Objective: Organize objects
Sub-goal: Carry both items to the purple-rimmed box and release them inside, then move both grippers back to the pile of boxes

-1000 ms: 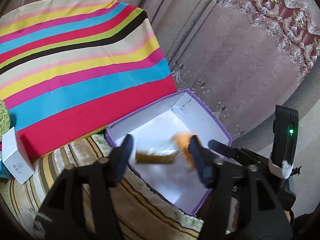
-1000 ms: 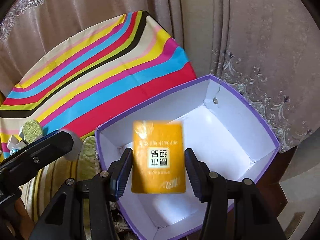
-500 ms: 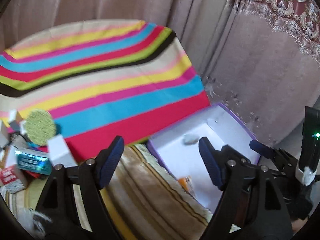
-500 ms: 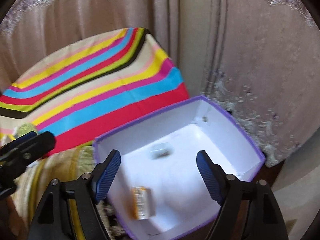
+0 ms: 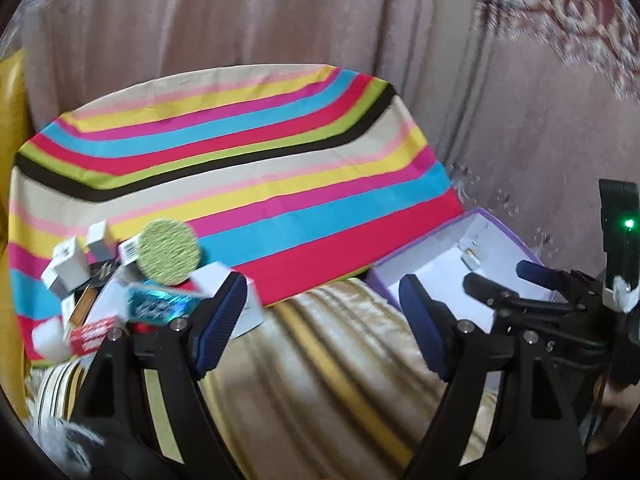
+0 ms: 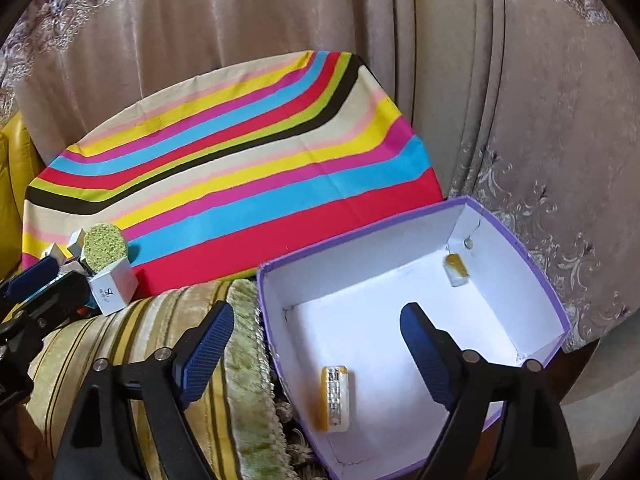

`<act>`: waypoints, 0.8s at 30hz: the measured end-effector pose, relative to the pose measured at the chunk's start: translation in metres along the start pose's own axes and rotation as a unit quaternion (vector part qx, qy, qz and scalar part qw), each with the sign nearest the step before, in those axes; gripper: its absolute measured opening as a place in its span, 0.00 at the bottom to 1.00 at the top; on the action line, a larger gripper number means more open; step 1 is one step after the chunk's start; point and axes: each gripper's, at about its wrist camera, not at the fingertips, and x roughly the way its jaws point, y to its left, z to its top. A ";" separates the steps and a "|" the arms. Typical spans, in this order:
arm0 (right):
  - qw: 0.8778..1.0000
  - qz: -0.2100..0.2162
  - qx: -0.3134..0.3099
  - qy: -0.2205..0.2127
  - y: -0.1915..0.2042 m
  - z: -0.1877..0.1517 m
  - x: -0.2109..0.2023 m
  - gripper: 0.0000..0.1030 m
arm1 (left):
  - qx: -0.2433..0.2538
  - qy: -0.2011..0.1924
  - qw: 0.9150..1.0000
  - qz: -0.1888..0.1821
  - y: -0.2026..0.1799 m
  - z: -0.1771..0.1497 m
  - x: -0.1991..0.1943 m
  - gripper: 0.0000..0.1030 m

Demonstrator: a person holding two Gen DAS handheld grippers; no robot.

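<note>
progress is judged early: purple box (image 6: 404,240) on the couch holds only two items so far, an orange packet (image 6: 335,398) on its side nr the front wall and a small sachet (image 6: 456,268) in the far corner. pile of small boxes (image 5: 120,280) is left to sort, w/ a green round pad (image 5: 168,252) on top, by the striped cushion (image 5: 240,168). right gripper (image 6: 316,348) is seen wide open & empty, jaws just opened. left gripper (image 5: 320,320) likewise, nothing held.

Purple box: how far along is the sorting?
Done: two yellow packets lie in the purple box. In hand: nothing; the right gripper and left gripper have just been opening, with nothing between their jaws. Left: the pile of small boxes beside the striped cushion.
</note>
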 end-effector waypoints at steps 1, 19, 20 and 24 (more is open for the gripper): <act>1.000 -0.003 -0.004 -0.002 0.002 0.001 0.000 0.84 | -0.015 0.001 1.000 0.000 0.010 -0.002 -0.004 0.79; 0.993 0.080 -0.081 0.018 0.067 0.002 0.005 0.85 | -0.192 0.011 0.976 0.101 0.135 -0.058 -0.048 0.78; 0.992 0.096 -0.082 0.024 0.071 0.001 0.007 0.85 | -0.195 0.011 0.975 0.102 0.138 -0.059 -0.048 0.78; 0.987 0.119 -0.096 0.041 0.087 -0.004 0.012 0.85 | -0.202 0.017 0.974 0.103 0.147 -0.063 -0.050 0.78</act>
